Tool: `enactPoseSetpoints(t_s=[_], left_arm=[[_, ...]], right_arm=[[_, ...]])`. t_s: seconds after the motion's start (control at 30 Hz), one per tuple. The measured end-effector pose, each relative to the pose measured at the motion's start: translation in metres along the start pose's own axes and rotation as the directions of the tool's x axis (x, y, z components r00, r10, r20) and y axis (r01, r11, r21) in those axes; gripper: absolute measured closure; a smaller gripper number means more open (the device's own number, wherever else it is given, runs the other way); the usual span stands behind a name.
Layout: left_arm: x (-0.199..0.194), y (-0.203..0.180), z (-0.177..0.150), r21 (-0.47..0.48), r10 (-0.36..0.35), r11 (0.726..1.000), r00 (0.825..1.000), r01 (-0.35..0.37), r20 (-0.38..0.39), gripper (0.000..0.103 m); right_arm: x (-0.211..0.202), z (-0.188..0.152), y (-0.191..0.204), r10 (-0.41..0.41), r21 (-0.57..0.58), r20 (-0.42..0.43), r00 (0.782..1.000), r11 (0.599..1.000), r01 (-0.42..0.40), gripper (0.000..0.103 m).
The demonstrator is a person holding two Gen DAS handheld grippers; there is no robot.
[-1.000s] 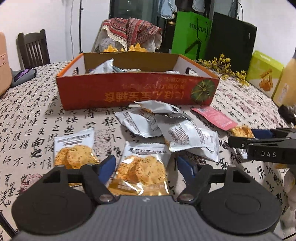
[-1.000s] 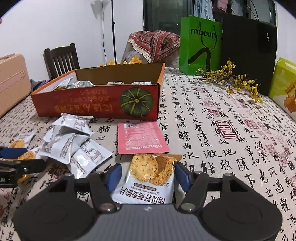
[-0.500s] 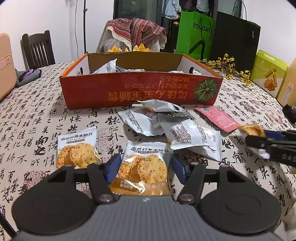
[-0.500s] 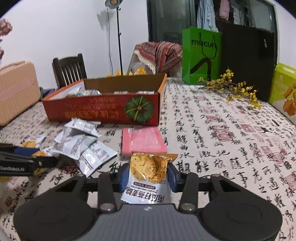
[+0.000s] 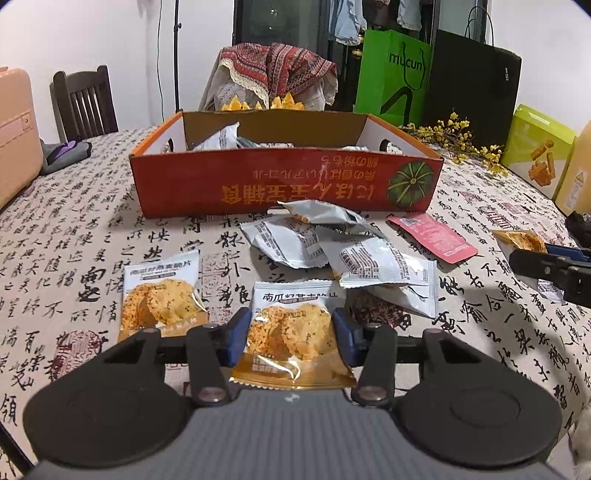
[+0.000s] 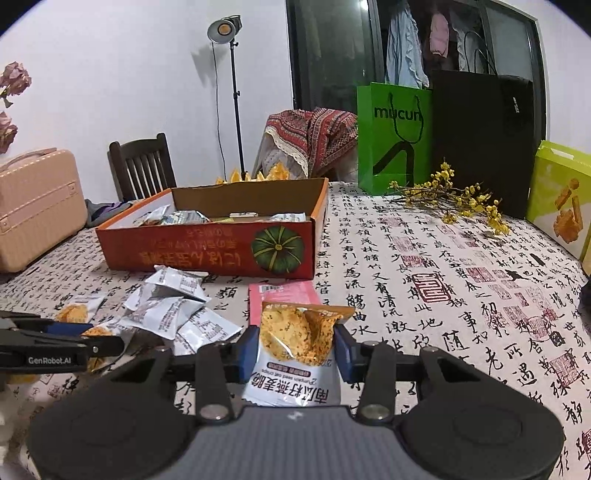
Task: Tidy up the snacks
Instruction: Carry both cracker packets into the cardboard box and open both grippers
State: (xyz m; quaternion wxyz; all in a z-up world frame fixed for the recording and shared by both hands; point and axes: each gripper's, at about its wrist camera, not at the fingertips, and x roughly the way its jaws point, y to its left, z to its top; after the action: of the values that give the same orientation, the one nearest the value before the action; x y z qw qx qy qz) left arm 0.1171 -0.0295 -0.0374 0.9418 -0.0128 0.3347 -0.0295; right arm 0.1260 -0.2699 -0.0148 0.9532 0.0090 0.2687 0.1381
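On a table draped in a cream cloth [image 5: 74,236] printed with black calligraphy and red seals, two hand-held grippers each pinch a packet of oat crisps. At left, the left gripper [image 5: 291,334] has its blue pads pressed against both sides of a crisp packet [image 5: 291,332] with a gold lower edge, close above the cloth. At right, the right gripper [image 6: 295,347] clamps a second crisp packet [image 6: 295,343], held upright and clear of the table, its white printed end toward the camera.

Ahead of both stands the open red cardboard box [image 5: 288,184], pumpkin artwork on its front wall and its lettering upside down, with several wrapped snacks already inside. Just before it lies a loose heap of silver packets [image 5: 332,251]; a flat pink sachet [image 5: 432,238] lies beside the heap, and one more crisp packet [image 5: 160,295] lies face up on the cloth just left of the left gripper.

Around the table, a dark wooden chair [image 6: 142,166] and a pink suitcase [image 6: 33,203] stand by the white wall, a studio lamp [image 6: 225,29] rises on a thin stand, and a patterned red throw [image 6: 314,136] covers another seat. A green shopping bag [image 6: 393,140], a black bag [image 6: 484,136], a sprig of yellow blossoms [image 6: 454,199] and a lime-green carton [image 6: 561,195] line the far side.
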Motion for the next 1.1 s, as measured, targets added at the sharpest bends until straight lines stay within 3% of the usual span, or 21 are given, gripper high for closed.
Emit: enactPoseSetpoints(t_s=[0.33, 0.57, 0.8, 1.1], left_arm=[[-0.022, 0.010, 0.012, -0.012, 0.023, 1.000, 0.996, -0.022, 0.089, 0.054], [-0.029, 0.018, 0.042, -0.019, 0.032, 0.999, 0.985, -0.030, 0.167, 0.054], [-0.012, 0.022, 0.085, -0.015, 0.031, 1.000, 0.974, -0.028, 0.223, 0.053], [0.031, 0.032, 0.143, -0.067, 0.055, 0.997, 0.968, -0.040, 0.247, 0.053]], right_arm=[[-0.004, 0.011, 0.006, 0.008, -0.010, 0.036, 0.999, 1.000, -0.008, 0.061], [0.012, 0.039, 0.016, 0.035, -0.032, 0.079, 0.996, 0.999, -0.032, 0.061], [0.038, 0.084, 0.033, 0.069, -0.080, 0.139, 0.988, 0.995, -0.058, 0.061], [0.098, 0.137, 0.047, 0.093, -0.065, 0.136, 0.986, 0.994, -0.085, 0.061]])
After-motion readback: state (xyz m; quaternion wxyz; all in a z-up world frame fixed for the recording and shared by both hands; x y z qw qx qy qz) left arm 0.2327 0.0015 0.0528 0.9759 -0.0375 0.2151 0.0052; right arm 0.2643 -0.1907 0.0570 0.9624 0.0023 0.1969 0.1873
